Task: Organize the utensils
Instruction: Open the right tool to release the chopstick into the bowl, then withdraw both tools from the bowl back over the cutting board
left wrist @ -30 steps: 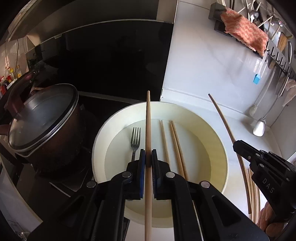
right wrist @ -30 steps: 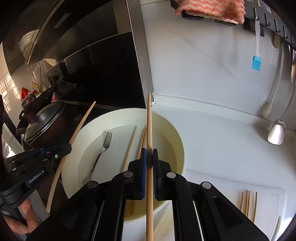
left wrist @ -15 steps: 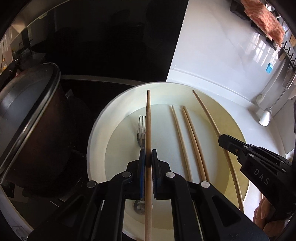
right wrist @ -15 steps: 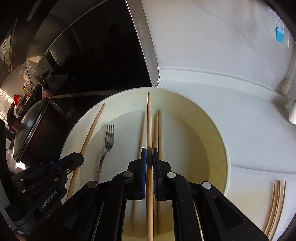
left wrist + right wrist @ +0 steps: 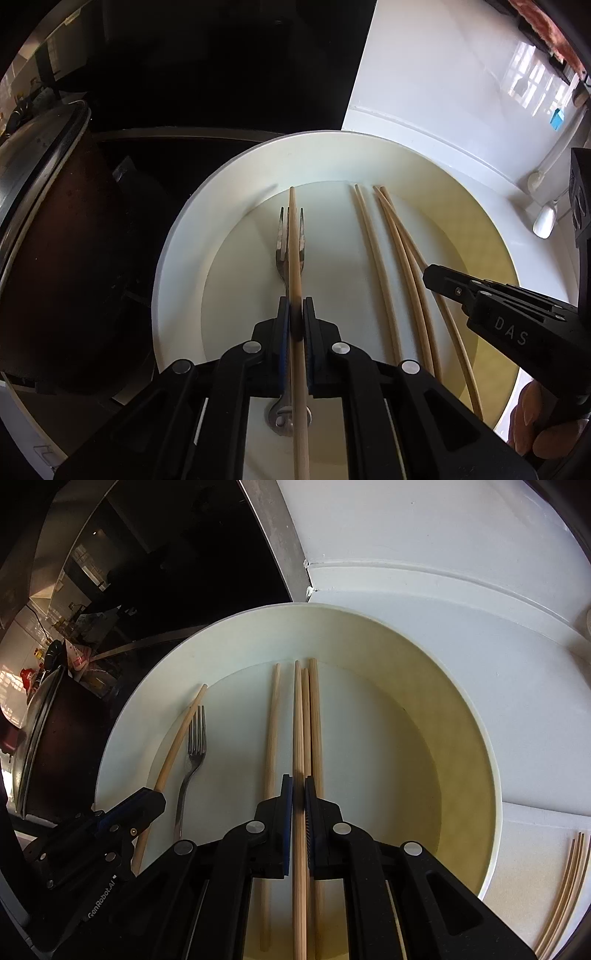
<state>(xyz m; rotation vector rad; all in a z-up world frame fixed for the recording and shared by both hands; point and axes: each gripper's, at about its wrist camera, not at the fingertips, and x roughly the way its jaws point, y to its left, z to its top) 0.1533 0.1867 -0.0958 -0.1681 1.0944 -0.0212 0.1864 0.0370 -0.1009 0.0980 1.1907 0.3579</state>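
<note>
Both grippers (image 5: 294,317) (image 5: 298,797) sinking closer over bowl (image 5: 177,236), each clamping chopstick (image 5: 293,258) (image 5: 297,738); release into bowl likely nearing.

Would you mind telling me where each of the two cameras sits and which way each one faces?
Left wrist: sits on the left gripper, looking steeply down its fingers into the white bowl, above the fork; the right gripper and a hand show at right.
Right wrist: sits on the right gripper, looking steeply down into the same bowl; the left gripper shows at lower left.
Shared: bowl, fork, loose chopsticks, pot; each gripper is shut on one chopstick.
</note>
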